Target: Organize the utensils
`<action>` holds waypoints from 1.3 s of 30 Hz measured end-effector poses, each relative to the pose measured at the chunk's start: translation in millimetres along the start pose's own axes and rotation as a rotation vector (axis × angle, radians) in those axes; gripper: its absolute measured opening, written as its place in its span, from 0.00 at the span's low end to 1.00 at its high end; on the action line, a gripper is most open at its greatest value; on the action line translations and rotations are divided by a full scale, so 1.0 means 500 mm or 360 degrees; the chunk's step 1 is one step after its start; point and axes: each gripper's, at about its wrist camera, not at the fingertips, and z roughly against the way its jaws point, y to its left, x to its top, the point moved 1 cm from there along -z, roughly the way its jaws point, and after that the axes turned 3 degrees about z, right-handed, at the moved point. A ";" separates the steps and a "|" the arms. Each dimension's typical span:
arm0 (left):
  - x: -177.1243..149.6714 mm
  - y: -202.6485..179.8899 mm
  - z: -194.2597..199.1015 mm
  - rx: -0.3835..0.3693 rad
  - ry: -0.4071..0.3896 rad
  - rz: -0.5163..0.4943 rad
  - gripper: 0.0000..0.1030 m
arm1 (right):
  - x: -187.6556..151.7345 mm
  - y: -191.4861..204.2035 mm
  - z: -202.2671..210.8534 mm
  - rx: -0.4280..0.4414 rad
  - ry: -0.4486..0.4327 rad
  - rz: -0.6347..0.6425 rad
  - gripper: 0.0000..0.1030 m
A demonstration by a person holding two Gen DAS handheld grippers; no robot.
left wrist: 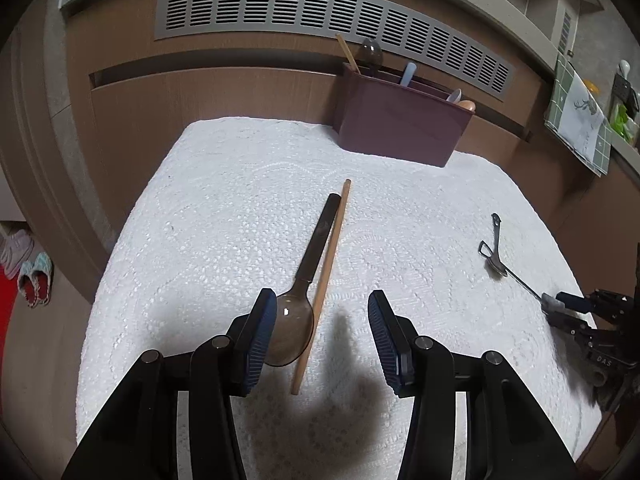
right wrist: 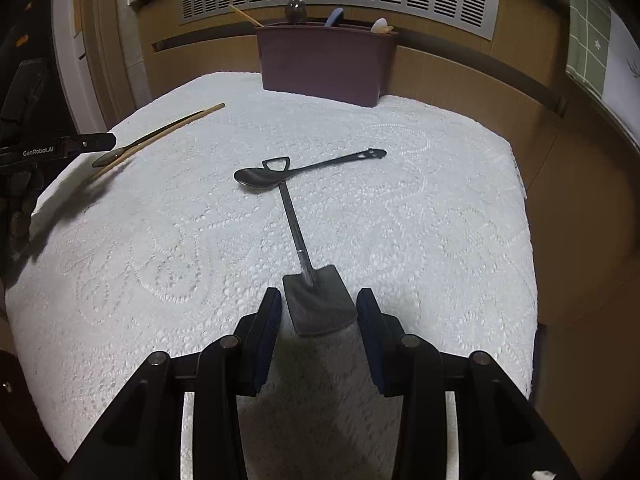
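A translucent brown spoon (left wrist: 298,300) and a wooden chopstick (left wrist: 324,284) lie side by side on the white lace cloth (left wrist: 208,216). My left gripper (left wrist: 322,312) hovers open over them; the spoon's bowl is by its left finger and the chopstick runs between the fingers. In the right wrist view a small shovel-shaped metal spoon (right wrist: 304,264) lies with its handle crossing a dark metal spoon (right wrist: 280,174). My right gripper (right wrist: 319,308) is open, its pads on either side of the shovel blade with slim gaps. A maroon utensil holder (right wrist: 324,64) stands at the back.
The holder (left wrist: 400,128) has a chopstick, a dark spoon and pale spoons in it. Behind it is a wooden cabinet with a grey vent grille (left wrist: 320,12). A green checked cloth (left wrist: 576,120) hangs at the right; slippers (left wrist: 36,280) lie on the floor at the left.
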 end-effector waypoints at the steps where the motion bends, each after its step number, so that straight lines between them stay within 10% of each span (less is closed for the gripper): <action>1: 0.000 0.003 0.002 0.0004 -0.0003 0.0007 0.47 | 0.003 0.004 0.004 -0.0022 -0.0018 0.0023 0.32; 12: -0.007 -0.005 -0.002 0.0027 0.0001 -0.0033 0.47 | 0.188 -0.032 0.129 -0.0074 -0.0468 -0.0082 0.25; 14: -0.011 -0.005 -0.008 0.0064 0.0011 -0.0074 0.47 | 0.217 -0.033 0.128 -0.0058 -0.0496 -0.0080 0.02; 29: 0.029 0.028 -0.046 0.0004 0.0049 0.0038 0.47 | 0.209 0.000 0.065 0.0025 -0.0320 0.0075 0.24; 39: 0.012 0.023 -0.027 -0.0005 0.0046 0.0026 0.47 | 0.193 0.049 -0.031 0.0337 -0.0088 0.0180 0.26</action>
